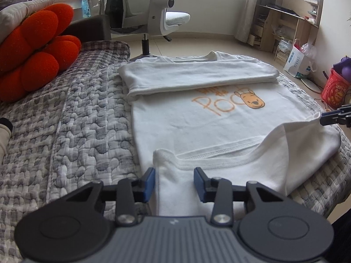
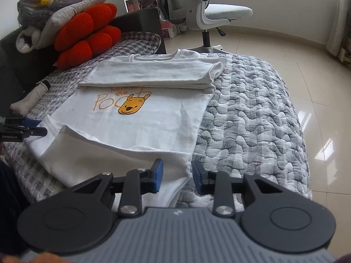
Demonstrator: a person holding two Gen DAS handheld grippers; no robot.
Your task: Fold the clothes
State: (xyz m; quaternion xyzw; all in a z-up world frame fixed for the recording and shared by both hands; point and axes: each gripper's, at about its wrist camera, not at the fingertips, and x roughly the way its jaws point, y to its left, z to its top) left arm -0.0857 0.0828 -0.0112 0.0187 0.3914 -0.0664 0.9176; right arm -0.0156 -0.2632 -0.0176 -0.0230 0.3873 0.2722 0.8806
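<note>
Where quilting puckers, soft white shirt [image 1: 210, 118] lies creased.

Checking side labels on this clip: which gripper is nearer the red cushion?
Left. The left gripper works the shirt hem corner on the side where the red cushion lies; the right gripper is at the opposite hem corner, by the bed's floor-side edge.
</note>
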